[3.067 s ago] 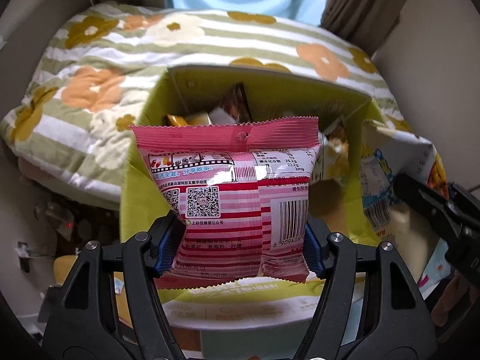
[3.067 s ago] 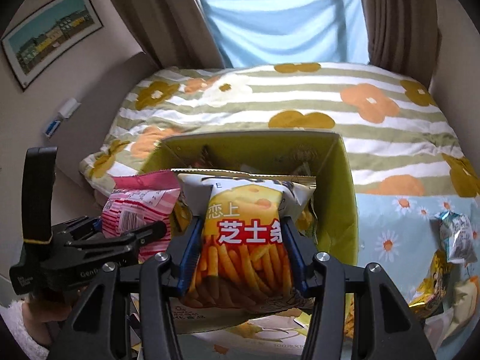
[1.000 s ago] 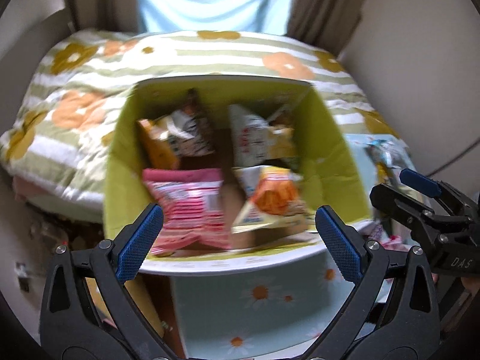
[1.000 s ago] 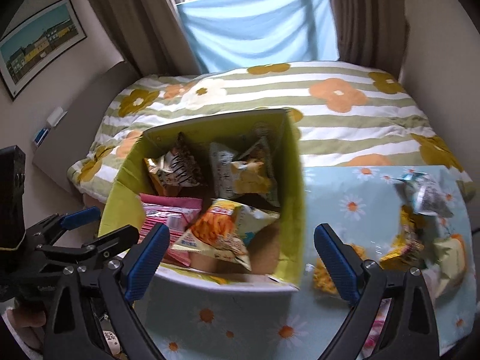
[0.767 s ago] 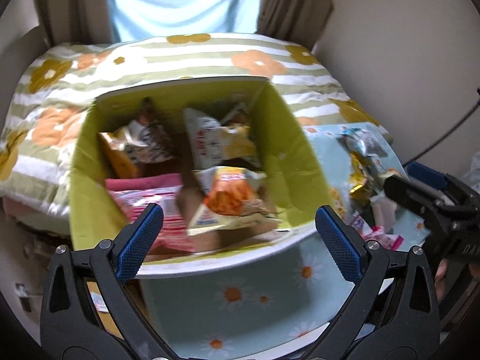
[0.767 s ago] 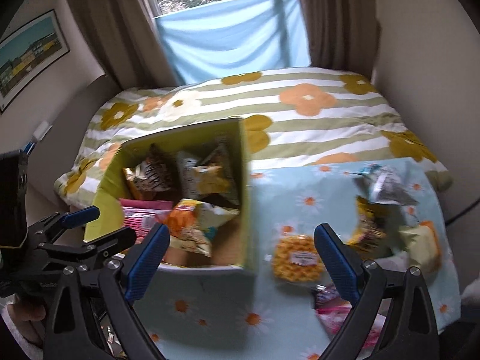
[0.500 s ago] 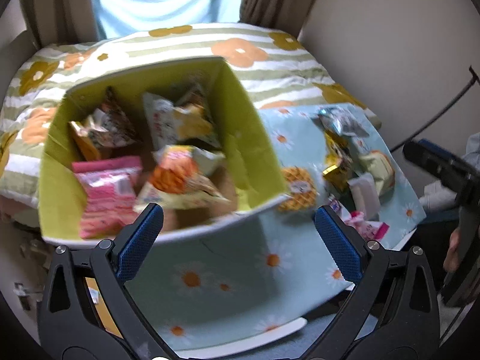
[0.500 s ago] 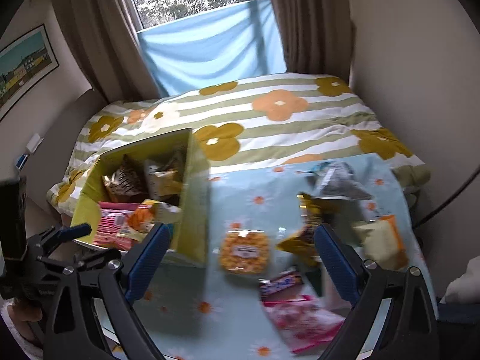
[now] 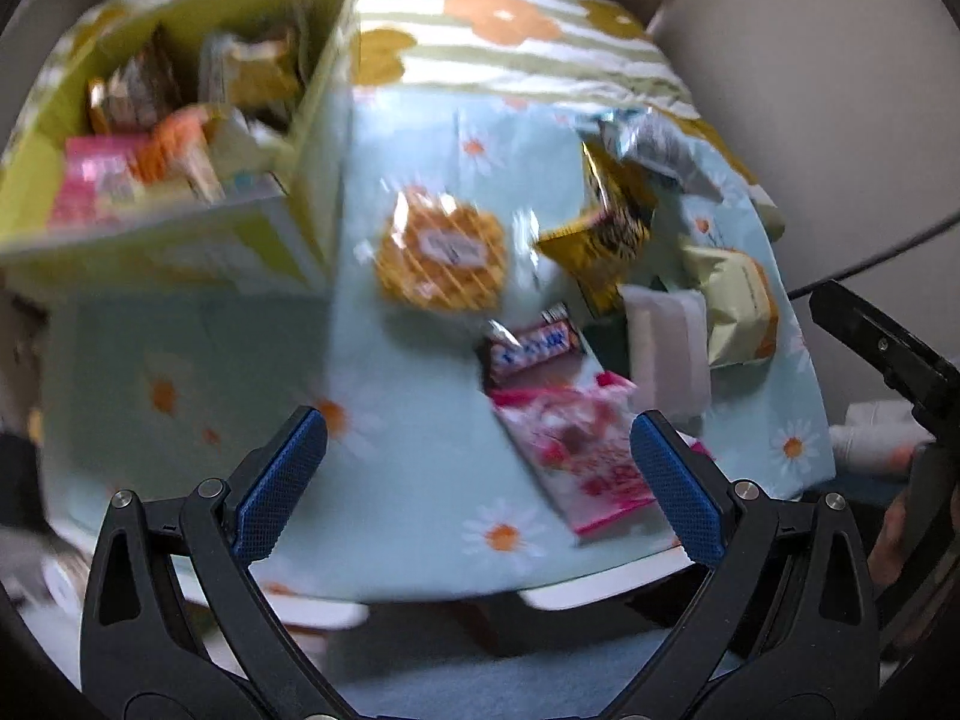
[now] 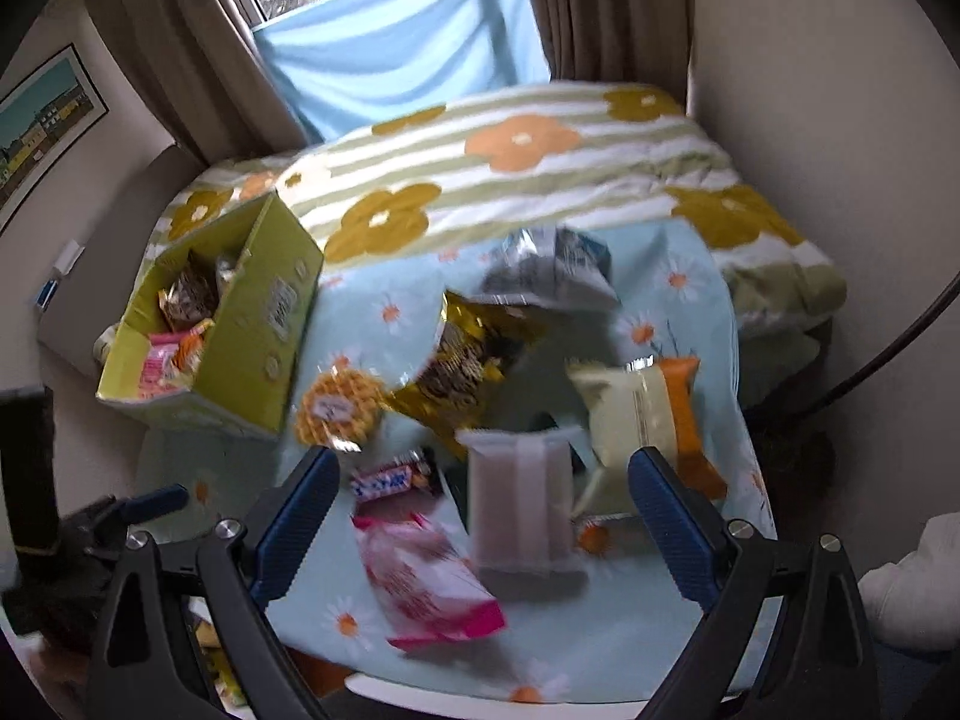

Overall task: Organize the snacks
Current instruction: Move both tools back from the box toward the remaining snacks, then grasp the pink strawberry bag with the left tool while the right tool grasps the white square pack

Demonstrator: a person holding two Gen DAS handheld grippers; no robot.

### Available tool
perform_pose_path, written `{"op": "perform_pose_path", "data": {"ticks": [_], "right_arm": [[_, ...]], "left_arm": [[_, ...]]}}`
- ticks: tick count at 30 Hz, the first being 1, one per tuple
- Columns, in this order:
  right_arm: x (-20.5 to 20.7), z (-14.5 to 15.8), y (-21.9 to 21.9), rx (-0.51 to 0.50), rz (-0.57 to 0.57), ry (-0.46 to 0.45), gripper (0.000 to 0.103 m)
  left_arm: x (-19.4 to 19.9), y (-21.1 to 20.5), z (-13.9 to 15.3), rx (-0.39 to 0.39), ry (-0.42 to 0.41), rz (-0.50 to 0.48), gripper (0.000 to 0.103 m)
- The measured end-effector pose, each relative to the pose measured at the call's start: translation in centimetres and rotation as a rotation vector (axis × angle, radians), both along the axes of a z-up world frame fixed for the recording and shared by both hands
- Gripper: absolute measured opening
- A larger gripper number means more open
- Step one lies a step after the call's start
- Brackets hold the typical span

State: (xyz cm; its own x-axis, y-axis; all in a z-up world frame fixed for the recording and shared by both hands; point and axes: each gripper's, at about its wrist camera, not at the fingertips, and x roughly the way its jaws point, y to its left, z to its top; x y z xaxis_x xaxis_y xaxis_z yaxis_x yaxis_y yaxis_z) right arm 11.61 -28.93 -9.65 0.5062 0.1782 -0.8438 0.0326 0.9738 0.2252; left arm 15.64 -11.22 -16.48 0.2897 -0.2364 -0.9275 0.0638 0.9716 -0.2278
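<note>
Our left gripper [image 9: 477, 483] hangs above the near edge of the daisy-print tablecloth [image 9: 252, 372], its blue-padded fingers [image 9: 279, 483] spread wide with nothing between them. At ten o'clock we see the yellow-green box [image 9: 327, 69], already holding several packets, a pink one [image 9: 90, 180] lowest in its near corner. At the centre lies a round waffle-patterned snack [image 9: 444, 255]. Toward two o'clock a gold bag [image 9: 606, 234] leans beside a silver bag [image 9: 660, 147]. At three o'clock sit a pale packet [image 9: 666, 348] and a cream-and-orange bag [image 9: 741, 300]. Just right of centre a small dark bar [image 9: 531, 348] touches the top of a pink strawberry-print packet [image 9: 579, 453]. Our right gripper [image 9: 882, 348] shows at the three o'clock rim; the whole view is blurred.
</note>
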Motion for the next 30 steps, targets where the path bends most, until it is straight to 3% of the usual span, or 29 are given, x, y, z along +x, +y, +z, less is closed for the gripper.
{"op": "perform_pose_path", "data": {"ticks": [8,16,23,27,30], "right_arm": [[0.1,-3.2,-2.1,0.059,0.037,0.059,0.096],[-0.1,-5.7,-2.8,0.121,0.036,0.092,0.096],[-0.2,-7.6,-2.4,0.129,0.053,0.126,0.096],[-0.2,-8.2,-2.1,0.139,0.056,0.138,0.096],[-0.1,-8.6,-2.0,0.146,0.056,0.149,0.096]], "left_arm": [[-2.0,-3.9,-3.9,-0.085,0.090,0.129,0.101],[-2.2,-5.2,-6.6,-0.115,0.105,0.206,0.100],[-1.9,-5.1,-9.1,-0.153,0.131,0.273,0.093],[-1.8,-5.3,-9.8,-0.177,0.145,0.266,0.076],[-1.7,-6.0,-9.9,-0.152,0.142,0.245,0.068]]}}
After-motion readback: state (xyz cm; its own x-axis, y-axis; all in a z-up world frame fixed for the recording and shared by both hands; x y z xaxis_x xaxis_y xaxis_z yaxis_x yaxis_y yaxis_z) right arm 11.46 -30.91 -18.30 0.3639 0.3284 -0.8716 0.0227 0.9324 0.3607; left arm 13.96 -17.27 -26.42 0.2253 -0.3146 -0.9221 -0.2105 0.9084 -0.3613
